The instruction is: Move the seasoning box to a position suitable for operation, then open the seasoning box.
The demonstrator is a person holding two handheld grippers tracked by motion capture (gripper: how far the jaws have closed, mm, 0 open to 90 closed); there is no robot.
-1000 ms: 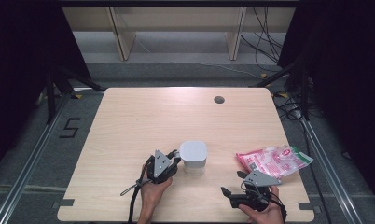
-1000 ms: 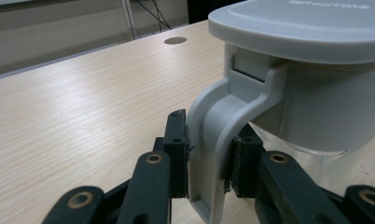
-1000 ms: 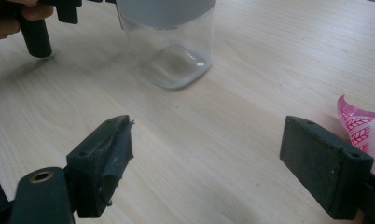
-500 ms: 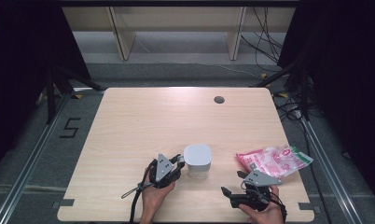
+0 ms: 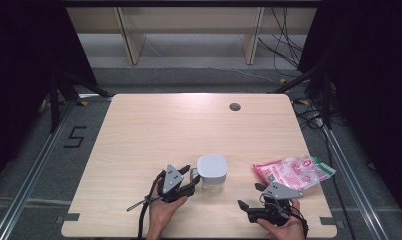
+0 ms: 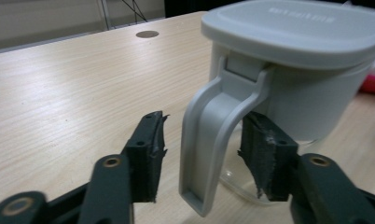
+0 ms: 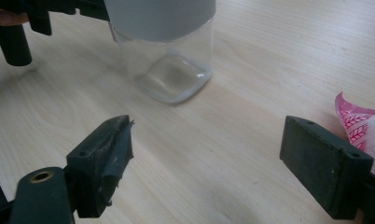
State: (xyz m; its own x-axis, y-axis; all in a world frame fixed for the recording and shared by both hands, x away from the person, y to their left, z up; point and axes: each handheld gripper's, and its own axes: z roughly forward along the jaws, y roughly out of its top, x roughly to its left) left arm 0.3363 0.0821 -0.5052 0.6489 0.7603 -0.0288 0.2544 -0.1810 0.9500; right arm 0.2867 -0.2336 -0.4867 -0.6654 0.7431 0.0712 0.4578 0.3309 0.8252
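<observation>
Down at the near edge of the table [image 5: 139, 130], the right gripper [image 5: 250, 196] sits low in the person's hand, jaws spread wide with nothing but bare wood between them. Its own camera confirms it: the two black pads stand far apart over the light woodgrain, gripping nothing. Just off that gripper's far side lies the pink snack bag [image 5: 295, 171], flat on the tabletop near the right edge, a corner of it [image 7: 360, 126] peeking in beside one pad.

Across to the left gripper [image 5: 189, 177], a touch farther up the table. Its jaws have just been opening, and the grey handle [image 6: 218, 135] of the lidded jug [image 5: 212, 172] stands between them. In the left gripper view one pad is clear of the handle with wood showing in the gap, and the other sits behind the handle's loop, close to the jug's wall; whether that pad touches anything cannot be made out. So the handle is released, straddled rather than squeezed.

The jug itself stands upright on the table, just ahead of the left gripper, clear body below and grey lid [image 6: 297, 28] seated on top. The right gripper view shows its transparent base [image 7: 171, 77] resting flat on the wood.

Farther back, near the table's far edge, a small dark round hole [image 5: 234, 106].
</observation>
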